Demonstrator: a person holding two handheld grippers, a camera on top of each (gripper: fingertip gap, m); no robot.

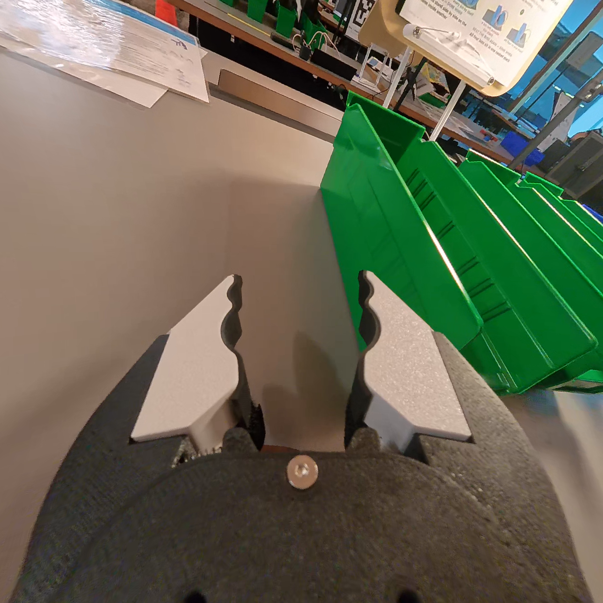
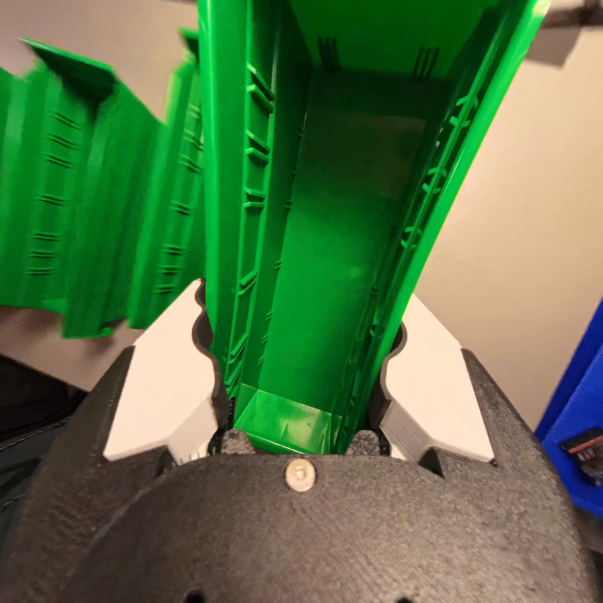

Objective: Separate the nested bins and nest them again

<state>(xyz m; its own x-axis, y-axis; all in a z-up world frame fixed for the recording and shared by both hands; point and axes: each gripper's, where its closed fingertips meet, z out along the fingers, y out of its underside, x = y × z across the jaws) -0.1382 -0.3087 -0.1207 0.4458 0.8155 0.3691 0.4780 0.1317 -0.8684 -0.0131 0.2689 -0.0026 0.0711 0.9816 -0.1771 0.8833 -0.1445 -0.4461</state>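
Fingers of the right gripper stood clamped across a long, narrow green plastic bin. Both dark pads pressed against its outer side walls, and its near end wall sat deep in the throat of the tool. This bin ran straight ahead from the camera, open side in view, with moulded ribs along both inner walls. More green plastic bins lay blurred to its left, above the pale tabletop. A blue plastic container showed at the right edge of that view.

Fingers of the left gripper stood apart and released, with only the bare grey table surface between them. Its right fingertip lay just beside the outer wall of the nearest green bin, apart from it as far as could be judged. That bin rested on the table at the head of a row of like bins lying side by side. White printed sheets lay at the far left corner. A cream instruction board on a white stand rose behind the bins.
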